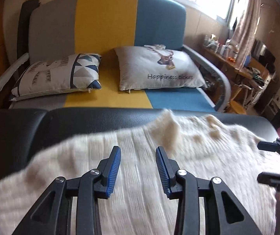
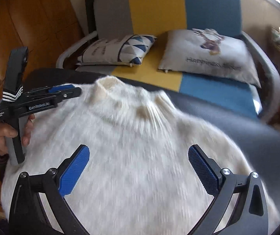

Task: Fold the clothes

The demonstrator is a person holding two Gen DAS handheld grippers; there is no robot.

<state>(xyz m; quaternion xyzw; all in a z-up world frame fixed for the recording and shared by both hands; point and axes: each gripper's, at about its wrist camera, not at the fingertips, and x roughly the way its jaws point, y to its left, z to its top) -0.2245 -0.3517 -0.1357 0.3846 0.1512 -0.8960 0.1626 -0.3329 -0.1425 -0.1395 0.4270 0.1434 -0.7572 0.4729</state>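
Note:
A white fuzzy knit sweater [image 1: 140,168] [image 2: 140,137] lies spread on a black padded surface [image 1: 42,125] [image 2: 257,133], with its ribbed collar [image 2: 105,87] toward the far edge. My left gripper [image 1: 138,148] hovers over the sweater's left part, open, with nothing between its blue pads. In the right wrist view it appears side-on [image 2: 75,92], and a hand [image 2: 7,135] holds its handle. My right gripper [image 2: 139,147] stands wide open over the middle of the sweater, pressing on nothing. It also shows at the right edge of the left wrist view [image 1: 261,161].
Behind the black surface stands a sofa [image 1: 104,19] striped grey, yellow and blue, with a triangle-patterned pillow [image 1: 61,74] and a deer-print pillow [image 1: 159,66]. A cluttered wooden desk [image 1: 243,66] is at the right, and wooden panelling [image 2: 28,19] at the left.

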